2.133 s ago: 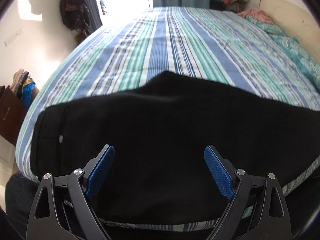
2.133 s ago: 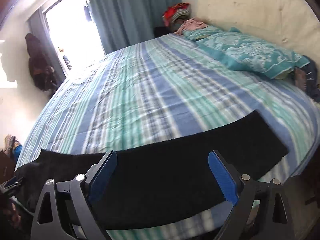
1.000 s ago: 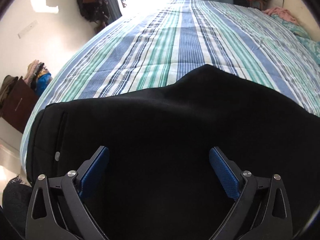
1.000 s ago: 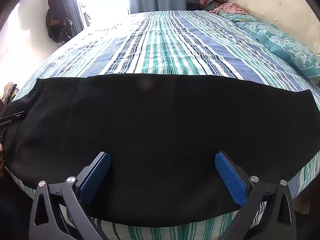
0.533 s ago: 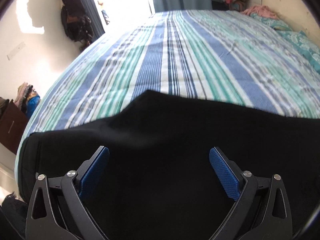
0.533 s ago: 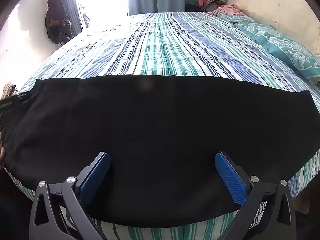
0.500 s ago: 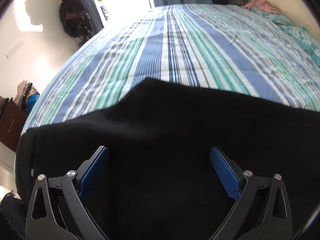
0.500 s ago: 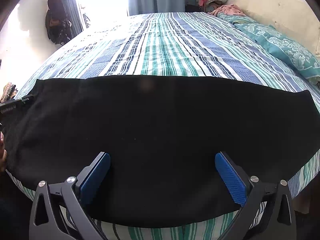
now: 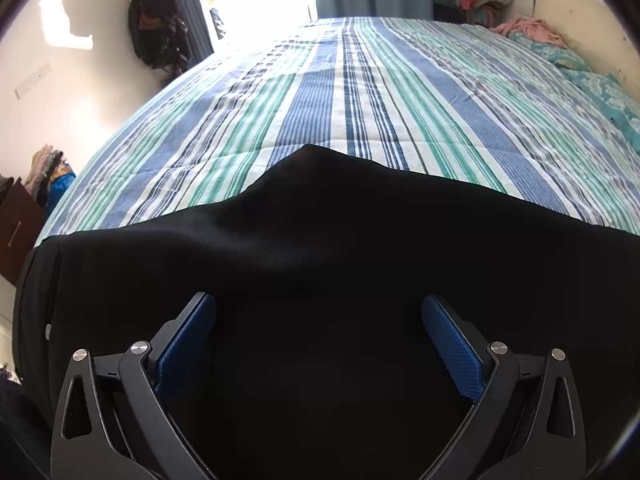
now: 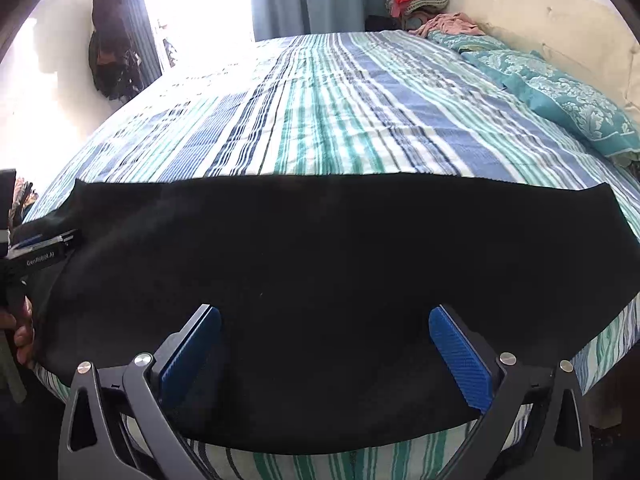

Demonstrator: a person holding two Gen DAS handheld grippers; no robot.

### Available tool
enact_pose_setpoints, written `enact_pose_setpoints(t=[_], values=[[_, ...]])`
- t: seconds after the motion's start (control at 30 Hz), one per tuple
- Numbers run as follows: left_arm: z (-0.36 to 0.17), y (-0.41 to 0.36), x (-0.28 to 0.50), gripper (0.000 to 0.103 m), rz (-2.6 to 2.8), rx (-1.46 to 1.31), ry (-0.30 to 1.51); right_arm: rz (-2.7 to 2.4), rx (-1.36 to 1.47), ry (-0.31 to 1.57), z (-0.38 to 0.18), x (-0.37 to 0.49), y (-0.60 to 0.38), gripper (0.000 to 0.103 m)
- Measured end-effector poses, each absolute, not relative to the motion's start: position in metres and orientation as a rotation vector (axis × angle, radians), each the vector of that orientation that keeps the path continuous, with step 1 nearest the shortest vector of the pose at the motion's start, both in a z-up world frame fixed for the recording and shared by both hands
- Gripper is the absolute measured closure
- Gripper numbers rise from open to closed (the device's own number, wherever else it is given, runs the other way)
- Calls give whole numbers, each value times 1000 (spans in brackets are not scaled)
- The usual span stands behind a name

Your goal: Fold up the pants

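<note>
Your left gripper hovers over the pants, fingers spread wide, nothing between them. Right gripper likewise splayed and empty. The pants lie flat across the near edge of the bed, a peak poking toward 12 o'clock in the left view. Their 3 o'clock end is cut off there. Black cloth hides any seams; at 9 o'clock a button barely shows.

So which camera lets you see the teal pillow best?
The right wrist camera. There the teal pillow lies along the bed's right side by the headboard, with nearly its whole patterned top showing. The left wrist camera catches only a small squashed bit of the pillow at the far right edge.
</note>
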State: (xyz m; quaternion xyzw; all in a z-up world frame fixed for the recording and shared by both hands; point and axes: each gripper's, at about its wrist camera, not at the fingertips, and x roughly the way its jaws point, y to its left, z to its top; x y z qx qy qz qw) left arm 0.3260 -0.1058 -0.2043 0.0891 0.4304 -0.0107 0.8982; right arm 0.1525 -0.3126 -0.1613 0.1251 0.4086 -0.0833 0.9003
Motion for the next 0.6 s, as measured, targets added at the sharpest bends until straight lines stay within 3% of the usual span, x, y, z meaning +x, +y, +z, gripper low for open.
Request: enact_pose_setpoints(t=[0.17, 0.6], values=[[-205, -106, 326, 0, -19, 188, 881, -284, 285, 780, -151, 146, -338, 0], [-207, -107, 326, 0, -20, 184, 871, -315, 457, 870, -169, 149, -397, 0]])
